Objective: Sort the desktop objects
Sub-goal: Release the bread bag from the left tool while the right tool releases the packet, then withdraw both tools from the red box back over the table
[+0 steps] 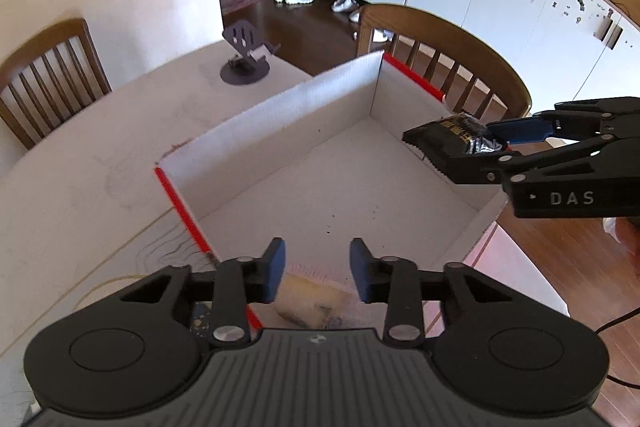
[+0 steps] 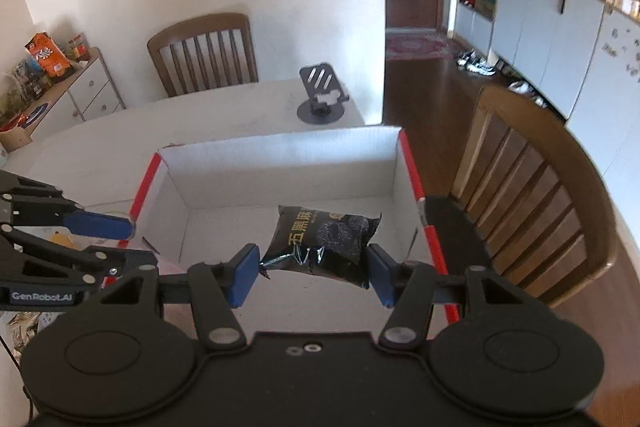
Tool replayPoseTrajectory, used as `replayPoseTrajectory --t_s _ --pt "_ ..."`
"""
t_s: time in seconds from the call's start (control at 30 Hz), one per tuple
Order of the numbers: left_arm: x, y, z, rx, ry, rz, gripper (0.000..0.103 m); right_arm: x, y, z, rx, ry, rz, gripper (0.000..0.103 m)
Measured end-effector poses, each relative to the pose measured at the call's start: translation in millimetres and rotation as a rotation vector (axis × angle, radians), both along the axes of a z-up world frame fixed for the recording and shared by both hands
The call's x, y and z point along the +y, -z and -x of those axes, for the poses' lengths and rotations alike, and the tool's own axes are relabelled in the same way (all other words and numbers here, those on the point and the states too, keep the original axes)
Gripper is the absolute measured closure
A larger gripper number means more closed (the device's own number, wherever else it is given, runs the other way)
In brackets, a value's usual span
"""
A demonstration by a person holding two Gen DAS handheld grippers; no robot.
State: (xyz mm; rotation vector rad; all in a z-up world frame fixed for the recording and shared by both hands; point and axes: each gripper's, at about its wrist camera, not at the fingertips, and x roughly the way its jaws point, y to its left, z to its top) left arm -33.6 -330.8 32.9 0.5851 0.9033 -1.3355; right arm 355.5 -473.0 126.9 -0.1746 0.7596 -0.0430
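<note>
Step in hand, imo, is the drop-off: right gripper (image 2: 311,273) is clamped on a black snack packet (image 2: 326,245), pads pinching it from both sides, and it hangs over the open white cardboard box (image 2: 276,163) w/ red-taped edges. In the right wrist view the packet sits at about 6 o'clock of the box opening, near the front wall and a bit toward the 3 o'clock side. From the left wrist view the same packet (image 1: 456,133) shows at 3 o'clock, above the box's right rim, not touching the floor of it.

Left gripper (image 1: 318,269) is released, fingers apart w/ nothing between them. Just under it, at 6 o'clock, there's a pale wrapped item (image 1: 308,301) in clear plastic (can't tell what exactly, too blurry), lying at the near edge of the box. Whether it's inside or on the rim, can't say.

Box floor looks bare otherwise, only a few dark specks.

Next move prob calls for letting the right pads open so the packet falls flat inside, w/o catching the rim. After that, left one could go for the wrapped thing below it.

Further out at 12 o'clock: a dark phone stand (image 2: 322,95) on the table (image 2: 100,143), then a wooden chair (image 2: 204,55) behind.
</note>
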Motion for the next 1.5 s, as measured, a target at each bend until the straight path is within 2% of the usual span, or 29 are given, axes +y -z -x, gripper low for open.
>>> replayPoseTrajectory --t_s 0.17,0.37,0.73,1.03,1.2,1.23,1.43,1.5 --pt "-12.2 24.3 -0.3 0.015 0.003 -0.059 0.07 -8.2 22.2 -24.5 0.069 0.028 -0.017 0.046" --pt "-19.6 41.5 -3.0 0.038 0.004 -0.092 0.07 -13.6 47.7 -48.4 0.152 0.063 0.002 0.046" --pt "-20.6 51.2 -4.9 0.082 0.0 -0.102 0.07 -22.5 75.2 -66.6 0.279 0.126 0.012 0.042" --pt "-18.9 43.4 -1.2 0.088 0.002 -0.073 0.07 -24.0 58.3 -54.0 0.241 0.125 -0.035 0.031" --pt "-14.6 39.6 2.3 0.087 -0.005 -0.063 0.069 -21.8 49.3 -41.0 0.22 0.114 -0.057 0.028" --pt "-13.7 38.8 3.1 0.083 -0.004 -0.059 0.068 -21.3 47.0 -39.1 0.215 0.11 -0.061 0.028" --pt "-6.5 32.0 5.8 0.063 -0.022 -0.041 0.046 -13.6 37.3 -28.9 0.182 0.097 -0.061 0.027" --pt "-3.4 30.0 5.9 0.061 -0.026 -0.03 0.036 -12.4 35.2 -26.2 0.177 0.097 -0.061 0.027"
